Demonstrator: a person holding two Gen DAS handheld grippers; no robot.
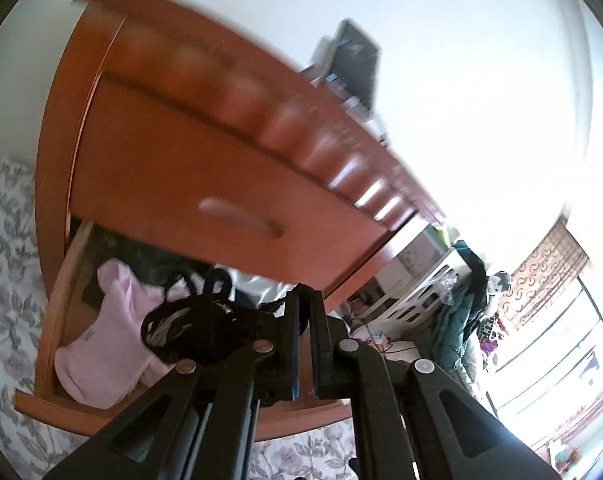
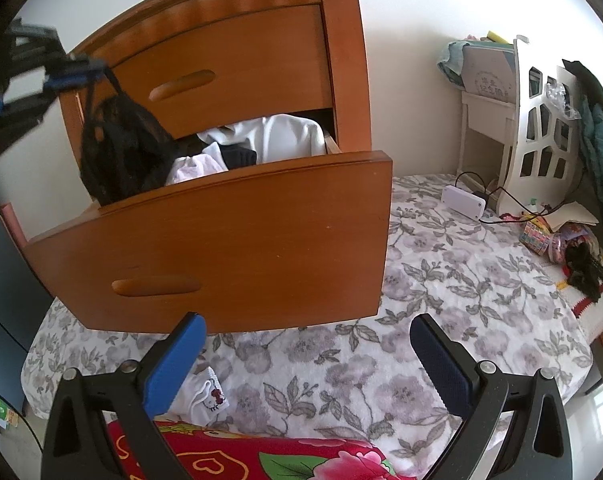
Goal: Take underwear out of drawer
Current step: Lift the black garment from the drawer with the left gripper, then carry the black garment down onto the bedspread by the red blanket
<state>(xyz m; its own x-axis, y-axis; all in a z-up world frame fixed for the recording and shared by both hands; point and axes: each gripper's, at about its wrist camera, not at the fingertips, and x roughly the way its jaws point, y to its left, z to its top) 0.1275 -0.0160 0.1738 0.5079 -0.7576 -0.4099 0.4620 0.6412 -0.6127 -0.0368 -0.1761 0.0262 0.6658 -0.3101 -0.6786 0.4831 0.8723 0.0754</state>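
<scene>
The lower drawer (image 2: 221, 248) of an orange wooden cabinet (image 1: 181, 152) stands pulled out over the bed. My left gripper (image 1: 305, 304) is shut on black lace underwear (image 1: 197, 328), which hangs from its tips above the drawer's left end. In the right wrist view the left gripper (image 2: 89, 68) sits at the upper left with the black underwear (image 2: 117, 152) dangling below it. A pink garment (image 1: 113, 332) and white clothes (image 2: 269, 136) lie in the drawer. My right gripper (image 2: 305, 340) is open and holds nothing, low in front of the drawer, over the floral sheet.
A small white garment (image 2: 205, 396) with a cartoon print lies on the floral sheet (image 2: 441, 280) near a red blanket (image 2: 241, 456). A white power box (image 2: 463, 200) with cables, toys (image 2: 549, 240) and a white cut-out board (image 2: 541, 140) are to the right.
</scene>
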